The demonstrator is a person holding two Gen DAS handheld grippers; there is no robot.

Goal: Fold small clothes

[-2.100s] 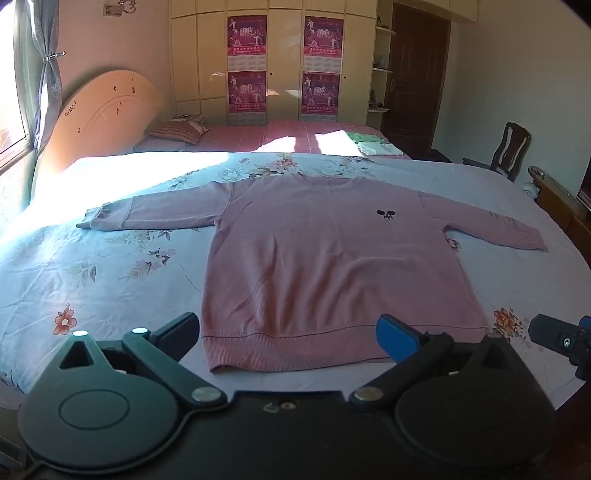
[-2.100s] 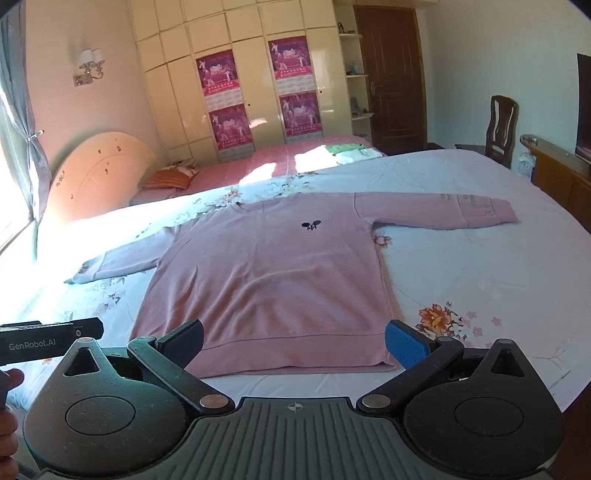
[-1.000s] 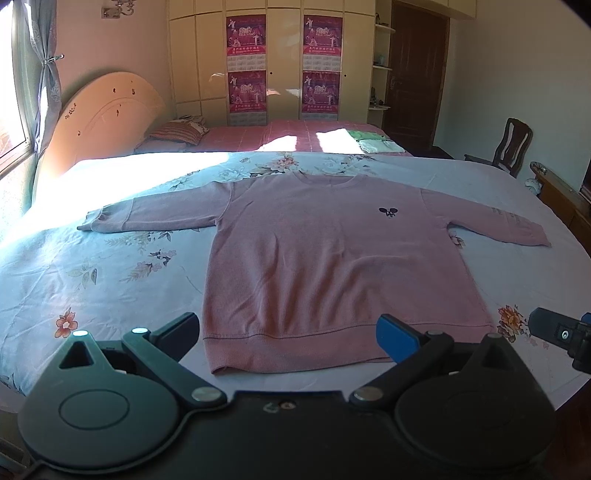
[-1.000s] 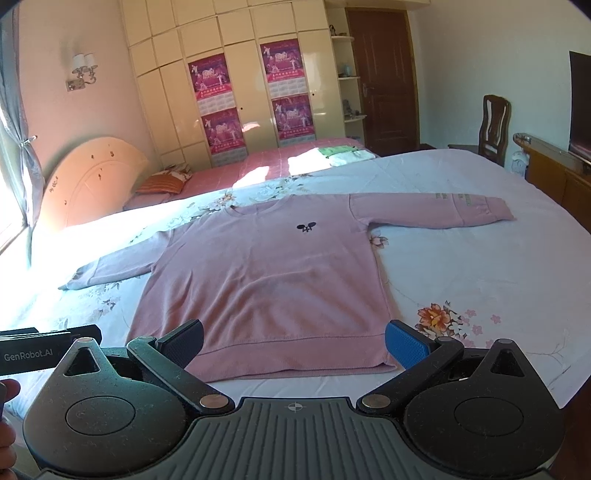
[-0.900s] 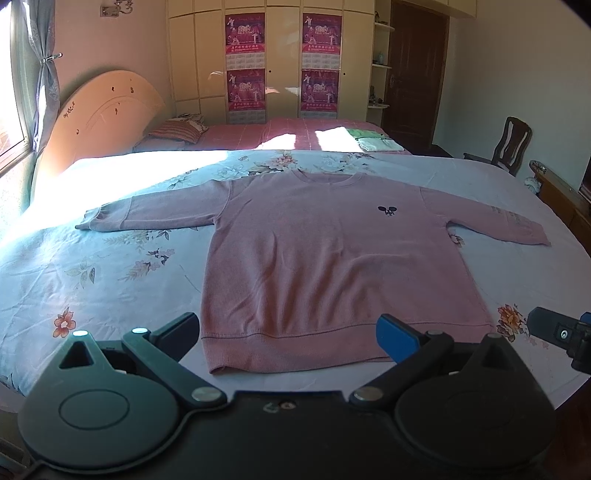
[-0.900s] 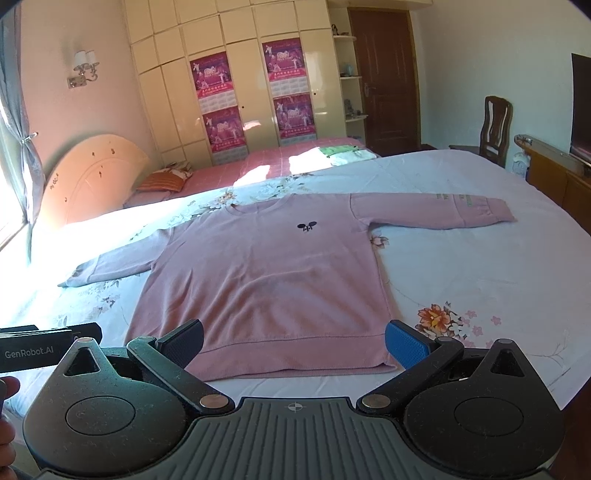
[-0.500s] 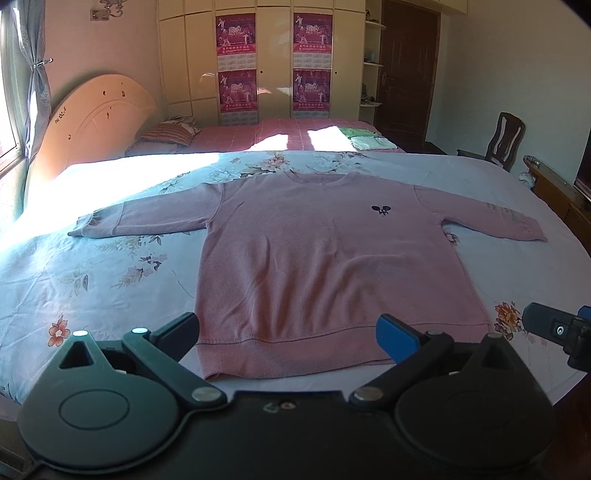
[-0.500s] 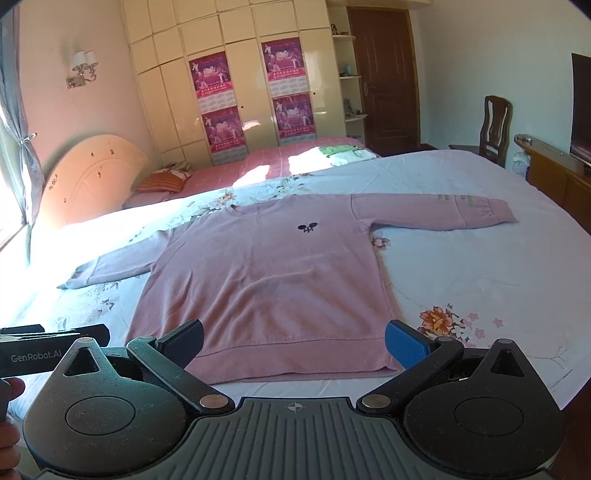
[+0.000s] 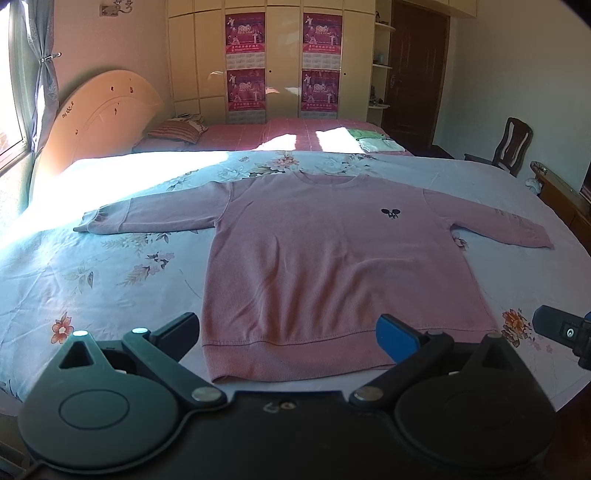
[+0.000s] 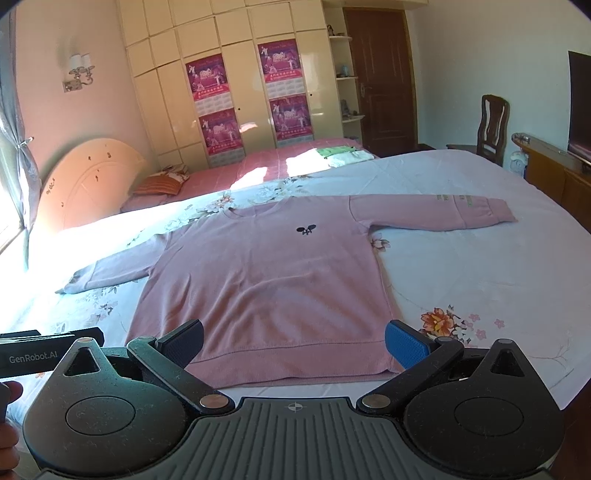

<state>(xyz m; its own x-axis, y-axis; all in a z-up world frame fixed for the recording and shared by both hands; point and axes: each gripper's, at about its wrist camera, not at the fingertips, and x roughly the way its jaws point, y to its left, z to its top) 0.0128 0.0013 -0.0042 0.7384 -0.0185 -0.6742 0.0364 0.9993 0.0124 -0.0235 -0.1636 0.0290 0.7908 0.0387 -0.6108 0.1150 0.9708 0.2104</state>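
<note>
Pink sweater [image 9: 332, 266] flat on our bed [image 9: 92, 273], hem just beyond our left claw [image 9: 288, 328] and right claw [image 10: 294, 339], both spread apart, empty

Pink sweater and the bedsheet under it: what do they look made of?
The pink long-sleeved sweater looks like a soft matte knit, likely cotton blend: ribbed hem band and cuffs, fine vertical texture. The pale blue floral bedsheet looks like thin, smooth woven fabric with a printed pattern and shallow creases; fibre unclear.

One sweater [image 9: 340, 266], four posters [image 9: 245, 33], one chair [image 9: 515, 144], one pillow [image 9: 177, 130].
</note>
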